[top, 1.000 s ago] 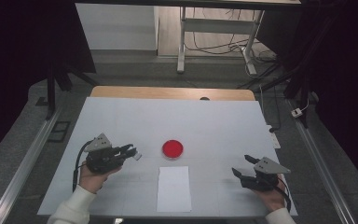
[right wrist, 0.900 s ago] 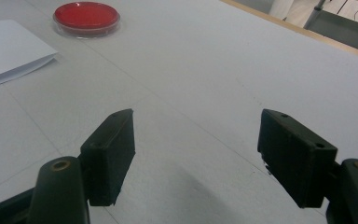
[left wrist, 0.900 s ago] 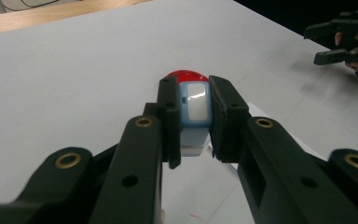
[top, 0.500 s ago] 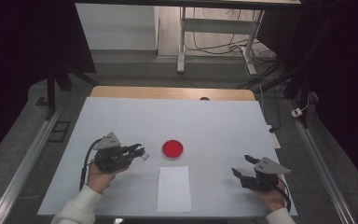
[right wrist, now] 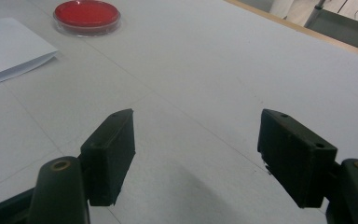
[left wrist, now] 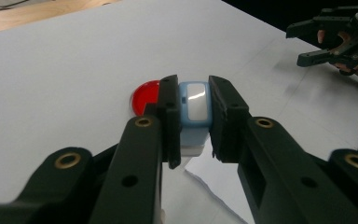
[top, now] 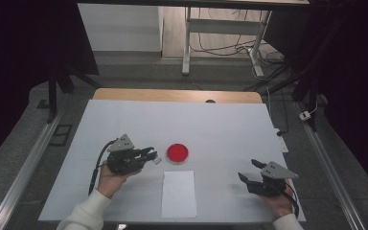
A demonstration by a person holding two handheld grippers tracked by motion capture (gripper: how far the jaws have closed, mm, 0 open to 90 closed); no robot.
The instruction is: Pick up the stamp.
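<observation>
My left gripper [top: 152,155] is shut on a small light-blue and white block [left wrist: 193,109], held just left of a round red dish [top: 178,152] on the white table. In the left gripper view the red dish [left wrist: 144,95] lies right behind the jaws. A white sheet of paper [top: 178,192] lies flat in front of the dish. My right gripper [top: 250,170] rests at the front right with its jaws wide apart and nothing between them. In the right gripper view [right wrist: 193,154] the dish [right wrist: 86,15] and the paper [right wrist: 9,46] lie far off to the left.
The white table top [top: 230,129] has a wooden strip [top: 177,96] along its far edge. Metal rails [top: 28,158] run along both sides. Behind the table stands a desk frame [top: 220,33] with cables on the floor.
My left gripper has moved right and forward with the block, closing in on the red dish. The right gripper has stayed in place.
</observation>
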